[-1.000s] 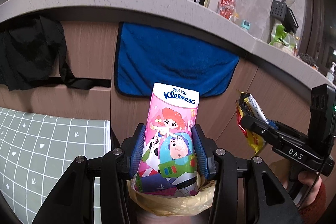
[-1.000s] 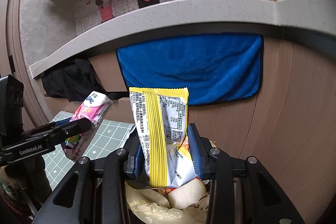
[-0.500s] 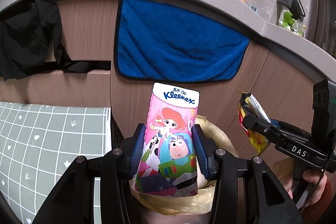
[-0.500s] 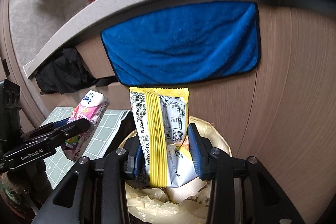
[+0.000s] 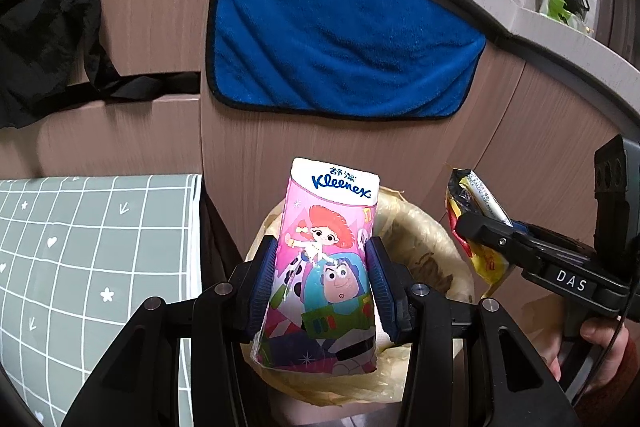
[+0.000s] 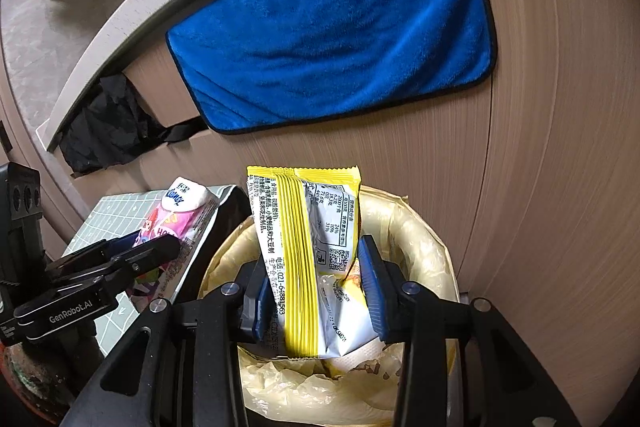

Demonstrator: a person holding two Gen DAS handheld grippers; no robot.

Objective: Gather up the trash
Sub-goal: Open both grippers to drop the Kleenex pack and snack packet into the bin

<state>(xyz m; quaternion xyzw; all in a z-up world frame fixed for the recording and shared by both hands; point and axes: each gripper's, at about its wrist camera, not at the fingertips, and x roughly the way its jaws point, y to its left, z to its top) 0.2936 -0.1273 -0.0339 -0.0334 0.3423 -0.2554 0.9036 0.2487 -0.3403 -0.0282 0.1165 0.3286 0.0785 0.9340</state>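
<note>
My left gripper is shut on a pink Kleenex tissue pack and holds it upright over the near rim of a round trash bin with a yellowish liner. My right gripper is shut on a yellow and silver snack wrapper and holds it over the same bin. Each gripper shows in the other's view: the right one with the wrapper at the bin's right, the left one with the tissue pack at its left. Crumpled white trash lies in the bin.
A table with a green checked cloth stands left of the bin. Behind are wood cabinet fronts under a grey counter, with a blue towel and a black cloth hanging from them. Bottles stand on the counter.
Both grippers have tilted downward and come lower over the bin, which now shows much more fully. Both still hold their items.
</note>
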